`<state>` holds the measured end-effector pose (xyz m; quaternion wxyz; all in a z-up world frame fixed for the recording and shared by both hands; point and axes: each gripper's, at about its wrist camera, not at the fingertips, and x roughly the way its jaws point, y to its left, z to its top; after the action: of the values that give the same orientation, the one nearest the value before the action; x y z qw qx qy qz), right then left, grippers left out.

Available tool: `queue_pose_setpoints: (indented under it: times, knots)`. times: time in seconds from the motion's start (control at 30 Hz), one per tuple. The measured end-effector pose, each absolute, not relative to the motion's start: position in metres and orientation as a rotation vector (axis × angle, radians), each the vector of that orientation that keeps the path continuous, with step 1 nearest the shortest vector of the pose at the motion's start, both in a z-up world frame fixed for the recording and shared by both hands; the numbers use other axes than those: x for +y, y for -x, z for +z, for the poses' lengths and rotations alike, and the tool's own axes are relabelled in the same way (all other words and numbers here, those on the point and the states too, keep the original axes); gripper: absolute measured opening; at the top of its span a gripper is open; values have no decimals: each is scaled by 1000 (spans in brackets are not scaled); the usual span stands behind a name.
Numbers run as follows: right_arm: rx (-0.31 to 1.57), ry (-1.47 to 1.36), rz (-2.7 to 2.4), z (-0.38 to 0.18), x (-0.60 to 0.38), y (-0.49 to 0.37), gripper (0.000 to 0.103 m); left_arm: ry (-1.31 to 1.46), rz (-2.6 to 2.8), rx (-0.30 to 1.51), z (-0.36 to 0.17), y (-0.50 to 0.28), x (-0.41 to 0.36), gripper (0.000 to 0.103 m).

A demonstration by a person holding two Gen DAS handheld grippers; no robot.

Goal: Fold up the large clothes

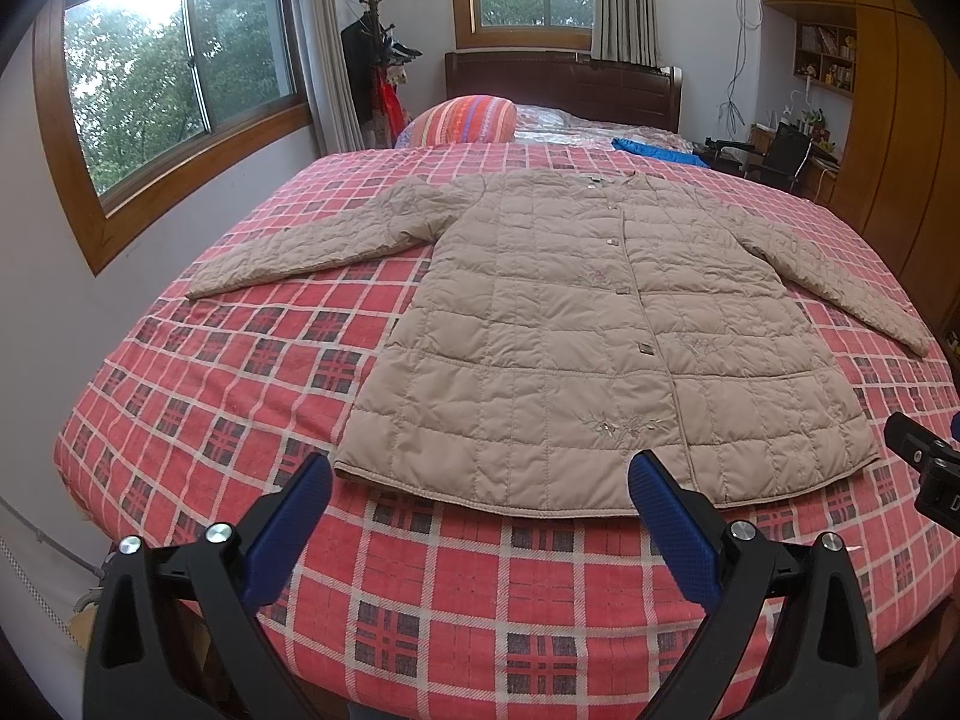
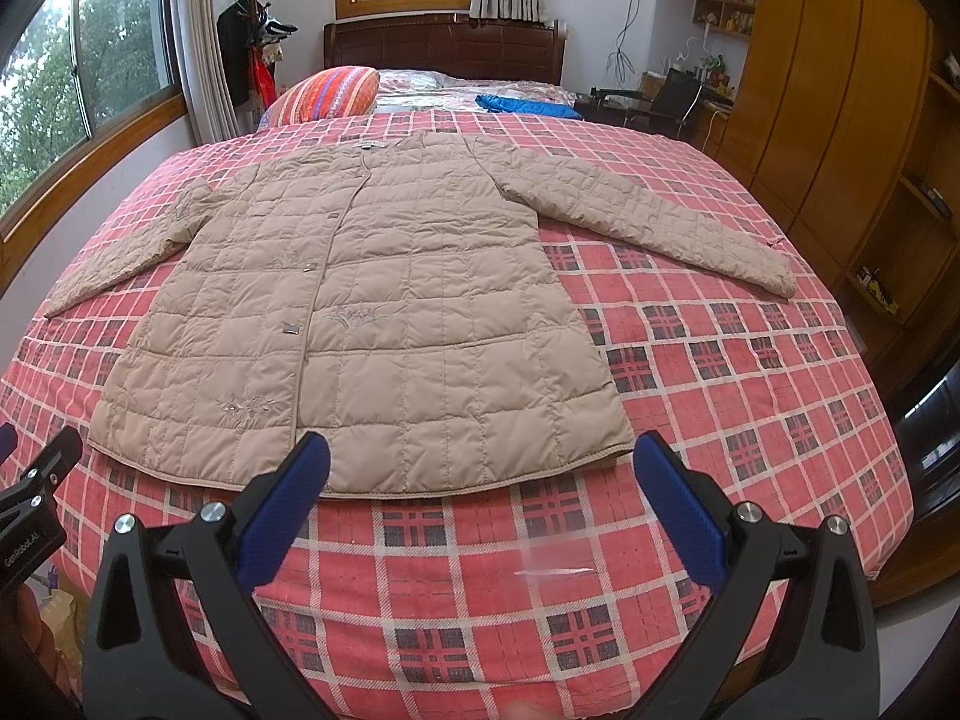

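Lying flat and fully spread, the beige quilted jacket (image 1: 576, 330) sits front-up on the red plaid bedspread (image 1: 240, 396), buttoned down the middle, collar toward the headboard (image 1: 564, 87) and hem toward us. Both sleeves are out to the sides, the left sleeve (image 1: 312, 240) angling toward the window edge of the bed, the right sleeve (image 2: 654, 222) stretching toward the wardrobe side. No fold has been made, as far as these views show, so the whole job looks to be ahead: sleeves in, sides over, then hem up to collar. The left gripper (image 1: 480, 516) hovers just short of the hem, its blue fingers (image 1: 294, 528) spread wide and holding nothing. The right gripper (image 2: 480, 498) matches it, fingers (image 2: 678, 510) wide apart and empty, poised near the hem's right corner. A striped pillow (image 2: 330, 93) and a blue garment (image 2: 528, 105) lie well beyond the collar, clear of the work. My read: the opening grasp is coming up, probably at the hem or a sleeve, and that puffy quilting will likely want to spring back.
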<state>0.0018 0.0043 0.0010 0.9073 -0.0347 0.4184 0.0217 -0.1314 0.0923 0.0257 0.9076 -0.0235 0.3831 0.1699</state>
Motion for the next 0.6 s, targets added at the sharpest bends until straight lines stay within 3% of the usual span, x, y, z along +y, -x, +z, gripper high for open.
queue_pose_setpoints:
  times: [0.6]
  knots:
    - [846, 39, 47, 0, -2, -1, 101, 105, 313, 818, 19, 127, 96, 99]
